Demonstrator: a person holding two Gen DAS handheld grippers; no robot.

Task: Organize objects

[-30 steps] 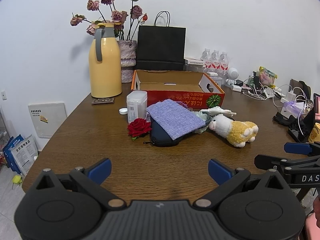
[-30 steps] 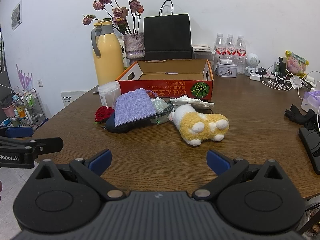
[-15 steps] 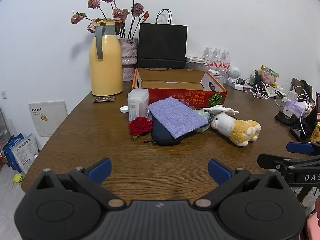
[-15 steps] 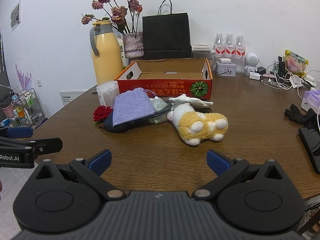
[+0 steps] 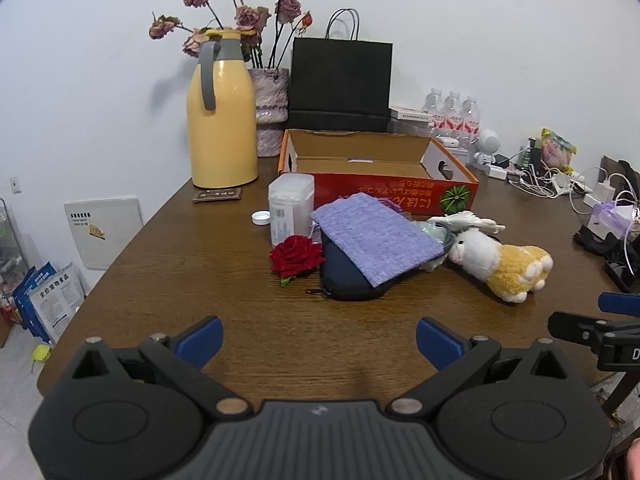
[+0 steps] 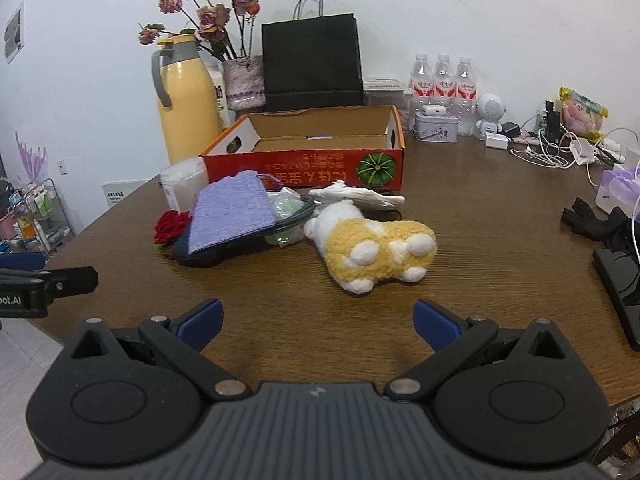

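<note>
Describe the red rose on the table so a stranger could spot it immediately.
Start at the open orange-red cardboard box on the brown table. In front of it lies a small heap: a lilac cloth pouch on a dark navy case. The red rose lies at the heap's left edge, before a frosted plastic container, the only deep red bloom there.

"oot.AI" is read on the left gripper [image 6: 48, 284] at the frame edge. A lone "D" is made out on the right gripper [image 5: 600, 330]. The print on the red box [image 6: 304, 164] is not legible.

At frame centre, a purple knitted pouch [image 5: 376, 236] lies on a dark blue zippered case [image 5: 346, 276]. A red fabric rose [image 5: 296, 258] sits left, a yellow-and-white plush toy [image 5: 500, 262] right. Behind them stands an open orange cardboard box [image 5: 380, 172].
</note>
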